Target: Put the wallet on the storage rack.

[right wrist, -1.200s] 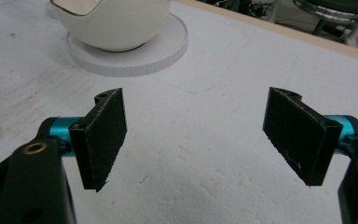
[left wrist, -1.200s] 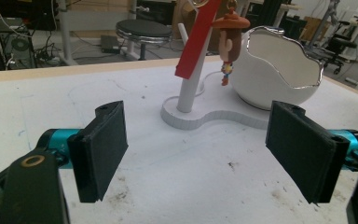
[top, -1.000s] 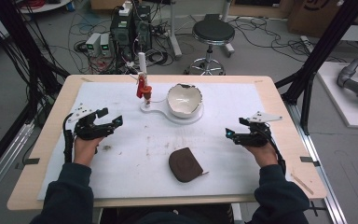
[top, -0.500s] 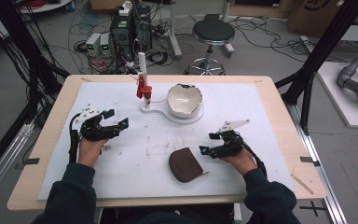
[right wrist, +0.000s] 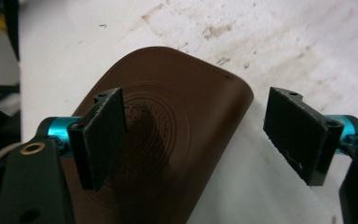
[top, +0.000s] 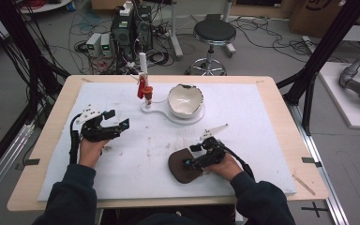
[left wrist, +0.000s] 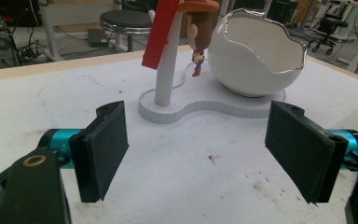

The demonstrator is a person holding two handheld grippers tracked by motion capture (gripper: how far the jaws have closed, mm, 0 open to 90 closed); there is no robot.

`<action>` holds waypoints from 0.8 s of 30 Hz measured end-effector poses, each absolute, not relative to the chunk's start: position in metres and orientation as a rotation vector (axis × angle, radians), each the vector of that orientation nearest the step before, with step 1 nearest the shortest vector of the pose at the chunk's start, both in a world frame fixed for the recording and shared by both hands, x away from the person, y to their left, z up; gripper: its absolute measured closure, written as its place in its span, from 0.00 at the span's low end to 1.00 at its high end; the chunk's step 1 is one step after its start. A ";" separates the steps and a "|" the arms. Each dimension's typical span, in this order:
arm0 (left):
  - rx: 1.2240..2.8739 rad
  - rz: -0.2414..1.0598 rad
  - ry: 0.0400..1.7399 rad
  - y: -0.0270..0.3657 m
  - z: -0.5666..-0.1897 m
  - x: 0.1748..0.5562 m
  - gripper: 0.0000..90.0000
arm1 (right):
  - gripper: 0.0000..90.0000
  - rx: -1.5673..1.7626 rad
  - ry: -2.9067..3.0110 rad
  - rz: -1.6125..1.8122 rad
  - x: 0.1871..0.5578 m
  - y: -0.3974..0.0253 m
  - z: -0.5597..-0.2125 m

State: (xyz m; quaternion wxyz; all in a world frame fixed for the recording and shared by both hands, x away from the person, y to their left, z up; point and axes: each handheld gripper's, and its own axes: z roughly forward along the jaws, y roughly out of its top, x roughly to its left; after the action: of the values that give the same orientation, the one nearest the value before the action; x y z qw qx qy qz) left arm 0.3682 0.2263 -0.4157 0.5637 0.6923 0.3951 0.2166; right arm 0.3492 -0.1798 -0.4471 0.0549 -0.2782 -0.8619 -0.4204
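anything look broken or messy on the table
The white bowl has a jagged rim like a cracked eggshell, evenly silver-edged, so probably by design. The white mat carries brownish smudges near its middle. Nothing is spilled or tipped.

Overhead forward-down, two close tool-mounted views

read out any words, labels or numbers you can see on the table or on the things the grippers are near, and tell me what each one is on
Brown leather pouch: a round embossed seal with lettering around its ring, too faint and blurred to read.
Cardboard box on the floor behind the table: dark print, cut off and too small to read.
White egg-shaped bowl, figurine on its stand, red tag: no text visible.
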 end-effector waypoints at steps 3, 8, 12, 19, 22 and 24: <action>1.633 0.510 0.926 0.225 -0.416 0.368 0.23 | 0.31 -0.830 -2.595 -1.271 0.349 -0.180 -0.446; 1.638 0.506 0.926 0.225 -0.416 0.368 0.23 | 0.32 -0.817 -2.570 -1.258 0.350 -0.179 -0.450; 1.642 0.506 0.926 0.224 -0.417 0.368 0.24 | 0.37 -0.828 -2.547 -1.242 0.351 -0.179 -0.449; 1.646 0.495 0.917 0.221 -0.417 0.368 0.24 | 0.51 -0.723 -2.731 -1.311 0.344 -0.175 -0.439; 1.652 0.494 0.908 0.220 -0.417 0.368 0.25 | 0.52 -0.755 -2.773 -1.337 0.346 -0.175 -0.438; 1.652 0.492 0.908 0.219 -0.417 0.368 0.25 | 0.52 -0.811 -2.851 -1.377 0.350 -0.176 -0.436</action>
State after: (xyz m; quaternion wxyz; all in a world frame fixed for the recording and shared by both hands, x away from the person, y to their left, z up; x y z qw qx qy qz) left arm 0.3683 0.2195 -0.4172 0.5618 0.7016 0.3854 0.2090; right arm 0.3502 -0.1764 -0.4363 -0.0636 -0.2477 -0.8705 -0.4205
